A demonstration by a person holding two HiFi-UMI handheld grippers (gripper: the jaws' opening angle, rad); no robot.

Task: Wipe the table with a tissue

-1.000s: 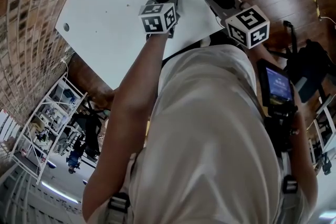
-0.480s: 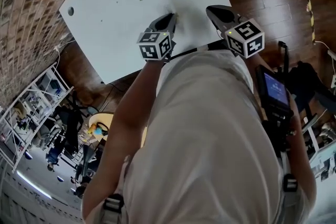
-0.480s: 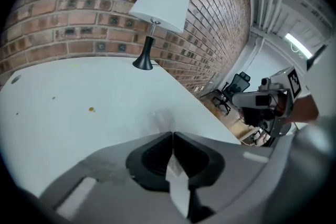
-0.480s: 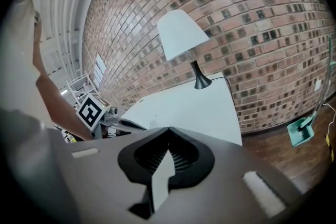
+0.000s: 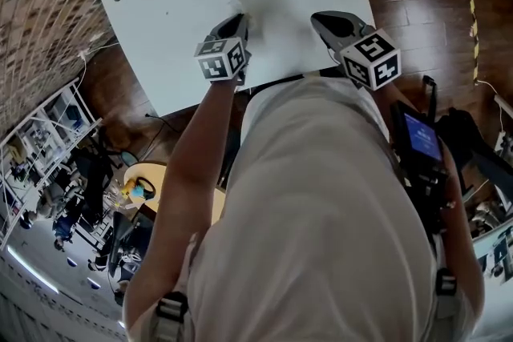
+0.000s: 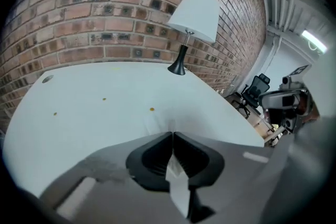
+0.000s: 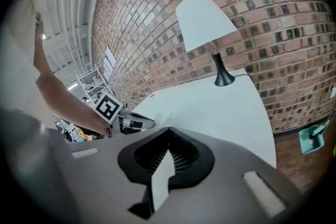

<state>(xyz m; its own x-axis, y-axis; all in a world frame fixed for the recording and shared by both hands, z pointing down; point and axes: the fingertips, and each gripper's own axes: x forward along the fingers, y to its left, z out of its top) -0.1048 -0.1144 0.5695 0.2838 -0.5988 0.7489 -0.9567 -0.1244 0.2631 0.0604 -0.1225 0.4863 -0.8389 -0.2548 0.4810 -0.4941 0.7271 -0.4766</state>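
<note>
Pinching tissue (image 6: 153,123) in left gripper (image 6: 172,135), right gripper (image 7: 168,129) closed empty; I fear table (image 6: 79,107) drag tearing tissue free.

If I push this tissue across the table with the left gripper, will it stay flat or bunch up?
Likely floppy: the tissue shows soft folds ahead of the left gripper, whose jaws are shut on it. It will probably bunch rather than slide flat. It looks thin, so hard dragging may tear it.
</note>
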